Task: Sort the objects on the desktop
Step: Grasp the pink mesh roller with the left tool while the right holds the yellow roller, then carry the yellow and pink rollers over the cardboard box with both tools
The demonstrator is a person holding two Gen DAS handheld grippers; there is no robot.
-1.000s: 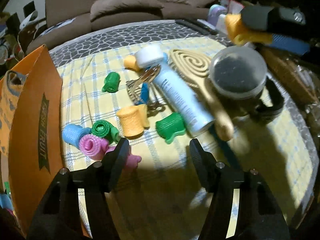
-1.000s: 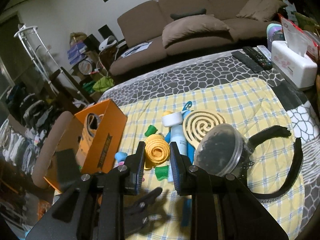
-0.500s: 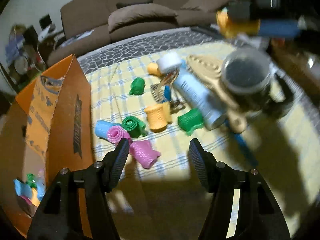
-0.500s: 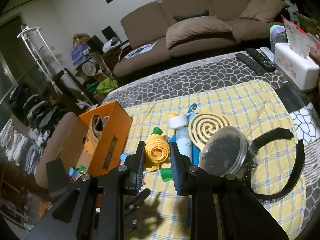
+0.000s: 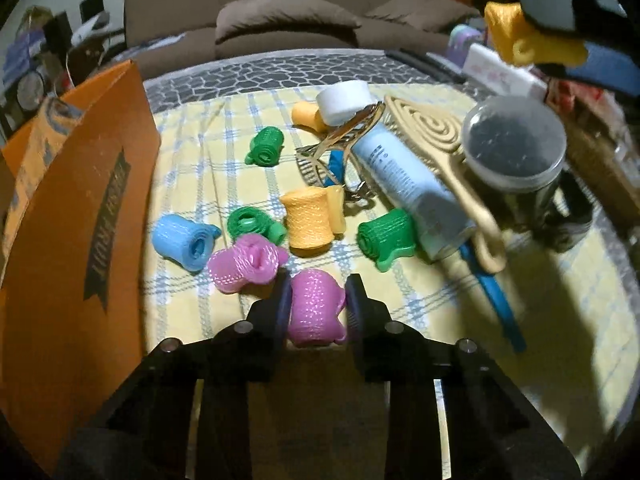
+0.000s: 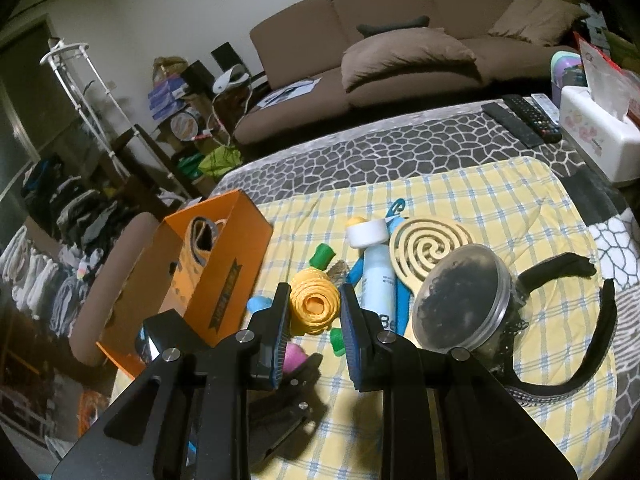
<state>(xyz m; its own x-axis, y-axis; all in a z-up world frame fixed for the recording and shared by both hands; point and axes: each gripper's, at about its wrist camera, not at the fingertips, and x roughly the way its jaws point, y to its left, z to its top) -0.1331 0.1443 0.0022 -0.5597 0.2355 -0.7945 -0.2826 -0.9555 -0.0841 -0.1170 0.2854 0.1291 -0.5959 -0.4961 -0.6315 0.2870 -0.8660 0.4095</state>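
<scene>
Left wrist: left gripper (image 5: 318, 292) clamps a pink roll (image 5: 314, 308), base hidden; right gripper (image 6: 314, 304) clamps a yellow roll (image 6: 314, 306).

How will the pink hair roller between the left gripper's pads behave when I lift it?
The pink hair roller looks like hollow mesh, so it is probably very light and may squash a little between the left gripper pads. Its textured surface should resist slipping. Being cylindrical, it would likely roll on the checked cloth if dropped.
</scene>
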